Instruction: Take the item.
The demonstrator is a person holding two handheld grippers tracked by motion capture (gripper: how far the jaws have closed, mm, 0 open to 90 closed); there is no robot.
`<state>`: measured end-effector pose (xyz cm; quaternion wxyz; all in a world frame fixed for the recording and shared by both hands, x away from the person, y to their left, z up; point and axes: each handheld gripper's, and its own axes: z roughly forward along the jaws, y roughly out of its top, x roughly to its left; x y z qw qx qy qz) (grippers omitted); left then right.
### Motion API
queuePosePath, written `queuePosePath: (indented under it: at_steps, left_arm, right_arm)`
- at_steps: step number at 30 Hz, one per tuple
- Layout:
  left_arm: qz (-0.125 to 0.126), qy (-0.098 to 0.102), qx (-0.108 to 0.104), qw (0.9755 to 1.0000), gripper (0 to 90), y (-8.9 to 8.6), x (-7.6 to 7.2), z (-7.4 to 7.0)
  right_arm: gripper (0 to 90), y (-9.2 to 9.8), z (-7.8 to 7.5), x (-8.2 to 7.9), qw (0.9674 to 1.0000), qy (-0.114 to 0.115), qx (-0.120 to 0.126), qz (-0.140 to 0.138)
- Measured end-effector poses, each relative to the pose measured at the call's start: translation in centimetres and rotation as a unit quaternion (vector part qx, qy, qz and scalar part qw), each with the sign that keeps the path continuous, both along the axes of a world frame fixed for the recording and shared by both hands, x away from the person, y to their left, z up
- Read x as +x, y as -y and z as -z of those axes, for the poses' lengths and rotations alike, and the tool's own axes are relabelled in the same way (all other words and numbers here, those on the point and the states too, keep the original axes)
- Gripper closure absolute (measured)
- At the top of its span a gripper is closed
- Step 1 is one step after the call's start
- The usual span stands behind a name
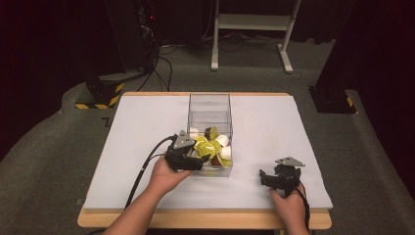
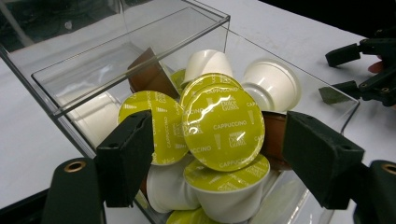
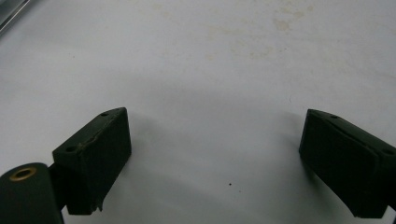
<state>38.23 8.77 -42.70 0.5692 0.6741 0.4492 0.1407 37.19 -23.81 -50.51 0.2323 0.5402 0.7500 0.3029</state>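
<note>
Heaped capsules (image 2: 223,127) inside clear box (image 2: 140,60) — left gripper (image 2: 219,158) jaws apart; right gripper (image 1: 274,177) aside

table (image 1: 147,147): grey top, wood edge | white stand (image 1: 254,22): far floor | black-yellow base (image 1: 100,93): left

Clear plastic box (image 1: 209,105) sits mid-table, near end heaped w/ coffee capsules (image 2: 223,127): white cups w/ yellow-green foil lids marked "CAPPUCCINO", plus a few brown ones (image 2: 148,74). Pile is jumbled; some lids face up, others tipped on sides or upside down.
</note>
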Motion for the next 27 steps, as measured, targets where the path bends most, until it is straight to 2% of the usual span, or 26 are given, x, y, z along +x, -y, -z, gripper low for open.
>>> queuePosePath:
  at_steps: [2, 4, 11, 12, 14, 15, 18, 21, 27]
  left_arm:
    - [-0.001, 0.003, 0.01, 0.9999, 26.0, 0.3, 0.2, 0.0]
    - [0.005, 0.003, 0.007, 1.0, 29.4, 0.5, 0.2, 0.1]
    - [0.003, -0.002, 0.028, 0.9996, 25.7, 1.3, 0.3, 0.7]
    - [0.001, -0.003, 0.026, 0.9997, 25.3, 1.5, 0.3, 0.8]
    - [-0.002, -0.001, 0.032, 0.9995, 25.3, 1.8, 0.4, 0.9]
    - [0.003, -0.001, 0.043, 0.9991, 25.3, 1.8, 0.4, 1.0]
    - [-0.003, 0.002, 0.046, 0.9989, 25.4, 2.3, 0.5, 1.1]
    - [-0.004, 0.009, 0.065, 0.9978, 26.4, 2.5, 0.5, 1.2]
    - [-0.012, 0.008, 0.068, 0.9976, 28.5, 2.5, 0.6, 1.4]
  right_arm:
    - [9.0, 0.0, 0.0, 0.0, 1.0, 0.0, 0.0, 0.0]
    - [9.0, 0.0, 0.0, 0.0, 1.0, 0.0, 0.0, 0.0]
    - [9.0, 0.0, 0.0, 0.0, 1.0, 0.0, 0.0, 0.0]
    - [9.0, 0.0, 0.0, 0.0, 1.0, -0.001, 0.0, 0.0]
    - [9.0, 0.0, 0.0, 0.0, 1.0, -0.001, 0.0, 0.0]
    - [9.0, 0.0, 0.0, 0.0, 1.0, 0.0, 0.0, 0.0]
    - [9.0, 0.0, 0.0, 0.0, 1.0, -0.001, 0.0, 0.0]
    - [9.0, 0.0, 0.0, 0.0, 1.0, 0.0, 0.0, 0.0]
    - [9.0, 0.0, 0.0, 0.0, 1.0, -0.001, 0.0, 0.0]
